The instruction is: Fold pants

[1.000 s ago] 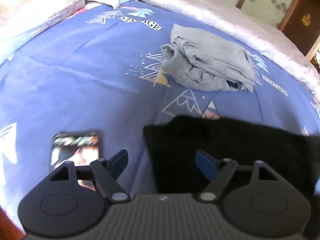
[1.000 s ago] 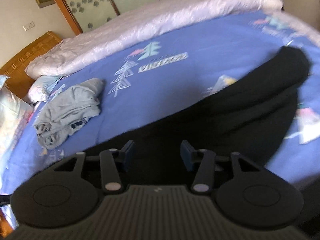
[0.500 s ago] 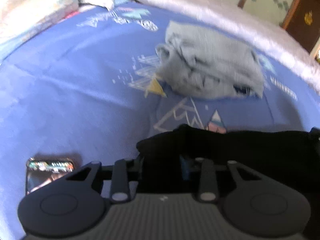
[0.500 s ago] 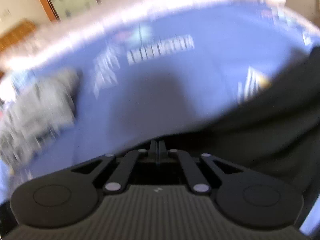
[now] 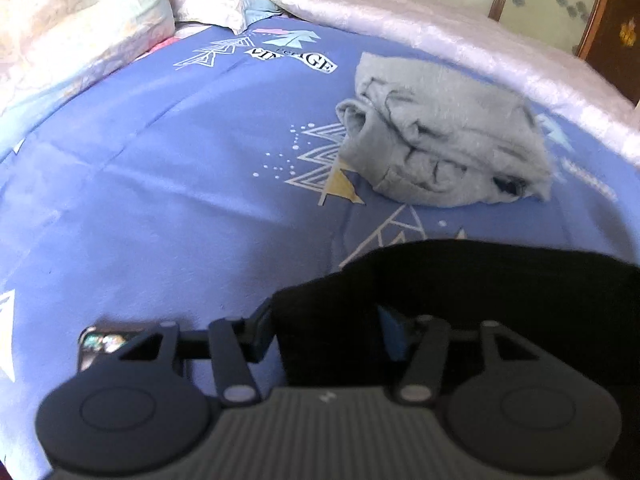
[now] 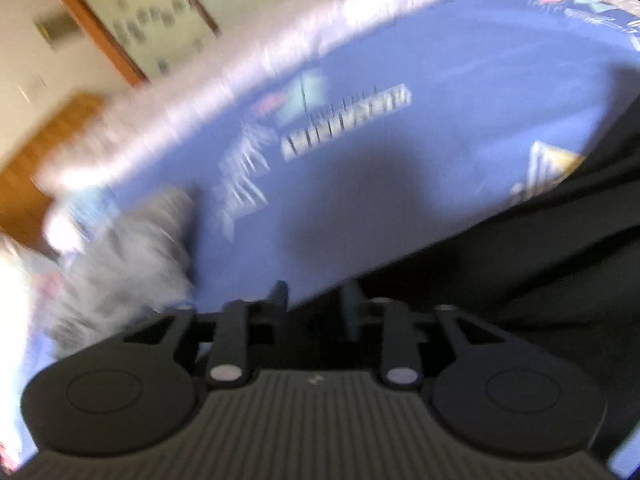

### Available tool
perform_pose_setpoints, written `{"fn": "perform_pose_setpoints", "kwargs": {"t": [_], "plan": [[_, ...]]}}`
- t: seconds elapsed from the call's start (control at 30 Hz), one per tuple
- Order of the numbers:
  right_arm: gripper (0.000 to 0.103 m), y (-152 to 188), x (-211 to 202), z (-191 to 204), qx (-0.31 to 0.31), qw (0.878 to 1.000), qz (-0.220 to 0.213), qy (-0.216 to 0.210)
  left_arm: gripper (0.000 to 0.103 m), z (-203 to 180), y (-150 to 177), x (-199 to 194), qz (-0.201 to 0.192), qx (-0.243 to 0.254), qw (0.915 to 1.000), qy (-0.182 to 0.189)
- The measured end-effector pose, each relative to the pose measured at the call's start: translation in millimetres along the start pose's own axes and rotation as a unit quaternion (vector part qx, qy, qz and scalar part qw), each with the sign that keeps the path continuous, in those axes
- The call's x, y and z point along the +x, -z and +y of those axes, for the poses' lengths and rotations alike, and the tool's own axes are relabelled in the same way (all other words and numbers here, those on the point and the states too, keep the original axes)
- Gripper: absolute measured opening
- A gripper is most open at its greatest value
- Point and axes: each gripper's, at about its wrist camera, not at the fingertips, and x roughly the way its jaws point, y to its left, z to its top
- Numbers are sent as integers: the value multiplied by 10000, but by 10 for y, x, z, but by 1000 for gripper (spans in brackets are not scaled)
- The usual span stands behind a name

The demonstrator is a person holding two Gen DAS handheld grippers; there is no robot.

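Note:
Black pants (image 5: 460, 296) lie on the blue patterned bed sheet (image 5: 160, 168). My left gripper (image 5: 326, 332) is open, its fingers straddling the near left corner of the pants. In the blurred right wrist view the black pants (image 6: 520, 280) fill the lower right. My right gripper (image 6: 316, 312) stands open with the pants' edge between its fingers.
A crumpled grey garment (image 5: 444, 144) lies further back on the sheet; it also shows in the right wrist view (image 6: 132, 248). A phone (image 5: 106, 344) lies left of my left gripper. Pillows (image 5: 76, 36) and a pale quilt (image 5: 440, 28) border the bed.
Both grippers shut on the pants half a second ago and have now opened again. The right gripper is moving, its view blurred and tilted.

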Motion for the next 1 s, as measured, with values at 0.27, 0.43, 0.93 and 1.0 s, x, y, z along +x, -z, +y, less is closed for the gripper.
{"fn": "perform_pose_setpoints", "kwargs": {"t": [0.27, 0.43, 0.93, 1.0], "plan": [[36, 223, -1843, -968, 478, 9925, -1084, 294, 54, 230, 363, -807, -204, 24, 9982, 572], [36, 821, -2837, -1749, 1142, 9786, -1354, 1048, 60, 436, 687, -1172, 32, -88, 9955, 945], [36, 1652, -3367, -2473, 2694, 9477, -1433, 931, 84, 590, 1694, -1173, 1309, -1298, 9722, 1445], [36, 1629, -3323, -2434, 2640, 9514, -1382, 780, 85, 576, 1769, -1131, 1445, -1408, 9669, 1562]]}}
